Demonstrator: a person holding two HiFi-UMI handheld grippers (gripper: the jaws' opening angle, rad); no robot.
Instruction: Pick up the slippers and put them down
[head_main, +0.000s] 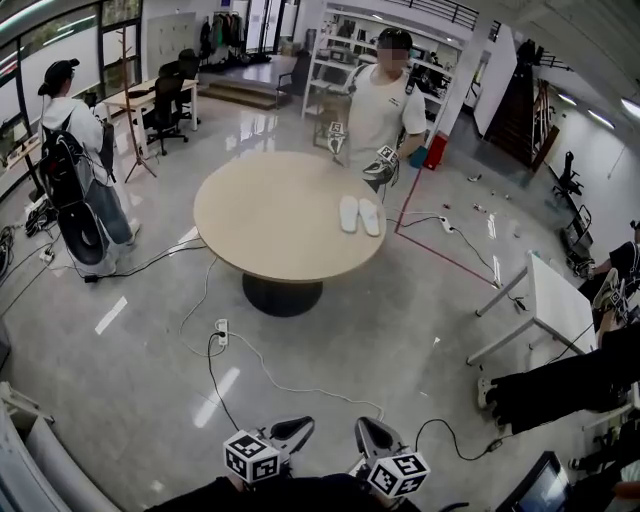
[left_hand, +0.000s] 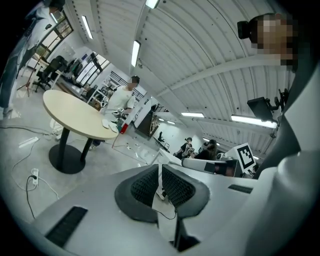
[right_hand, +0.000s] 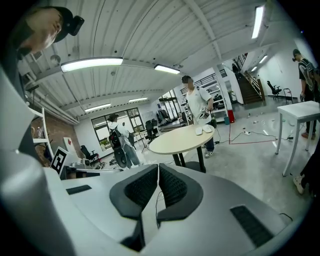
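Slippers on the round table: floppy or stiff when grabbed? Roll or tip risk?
The slippers look thin and flat, so probably light and bendy if pinched at one end. Lying flat on the table, they should not roll or tip. A push would likely slide them on its smooth top.

Round table top (head_main: 260, 220): smooth, matt, pale laminate look. Floor (head_main: 130, 350): glossy, reflective grey. Slippers (head_main: 359, 215): white, smooth. Left gripper (left_hand: 160, 172) pads (left_hand: 145, 186): black, ribbed, matt.

One round table (head_main: 250, 235), two white slippers (head_main: 359, 215), two standing people (head_main: 383, 105), one left gripper (head_main: 295, 430), one right gripper (head_main: 370, 432).
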